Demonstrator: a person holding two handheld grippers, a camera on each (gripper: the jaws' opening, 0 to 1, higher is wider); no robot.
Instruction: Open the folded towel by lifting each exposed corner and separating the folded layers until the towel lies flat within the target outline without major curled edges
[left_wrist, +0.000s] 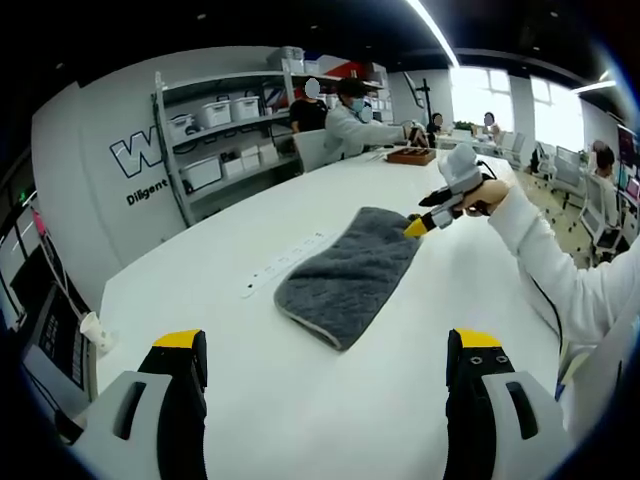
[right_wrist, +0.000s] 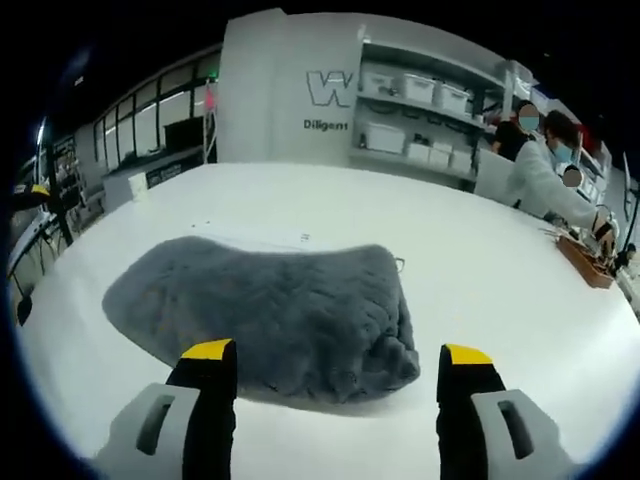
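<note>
Your left gripper (left_wrist: 325, 350) was spread wide, its yellow-tipped fingers (left_wrist: 182, 342) well apart with nothing between them. Your right gripper (right_wrist: 335, 358) likewise stood with its jaws parted. In the left gripper view your right hand (left_wrist: 483, 197) gripped its handle, sleeve stretched out, yellow fingertips (left_wrist: 418, 226) pointing down.

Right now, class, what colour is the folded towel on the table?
The towel is dark grey and fluffy, best seen in the right gripper view.
</note>
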